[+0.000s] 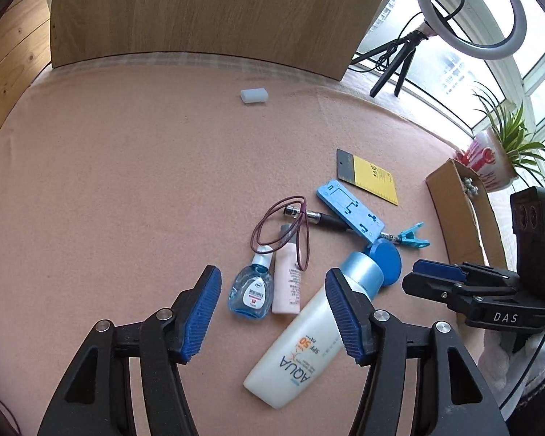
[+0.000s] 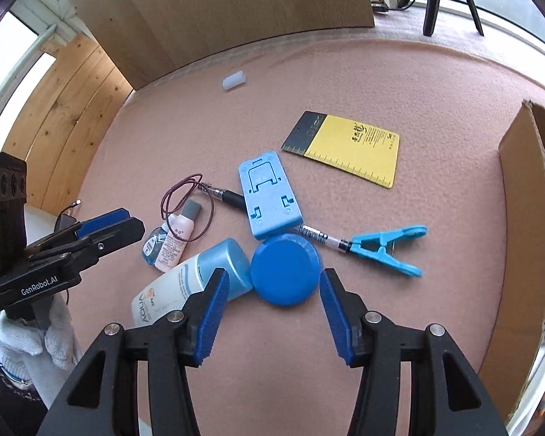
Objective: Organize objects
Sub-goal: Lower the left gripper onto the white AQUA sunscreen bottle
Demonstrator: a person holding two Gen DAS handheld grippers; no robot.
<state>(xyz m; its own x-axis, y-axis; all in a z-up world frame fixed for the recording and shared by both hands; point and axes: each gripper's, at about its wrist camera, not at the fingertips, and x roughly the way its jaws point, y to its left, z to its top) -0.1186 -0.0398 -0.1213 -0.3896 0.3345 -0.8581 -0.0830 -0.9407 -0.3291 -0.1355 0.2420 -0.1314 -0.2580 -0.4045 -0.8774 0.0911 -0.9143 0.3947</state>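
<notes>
Under the blue stand [image 2: 269, 200] a pen [image 2: 318, 235] hides; both grippers [image 1: 272, 312] [image 2: 272, 309] gape empty

The pen [image 2: 232, 196] passes beneath the blue phone stand [image 2: 270, 198], so its middle is hidden. The cardboard box [image 2: 519, 225] is cut off by the right edge of the right wrist view, its contents unseen there. Small print on the pink bottle [image 1: 287, 283] is too fine to read.
</notes>
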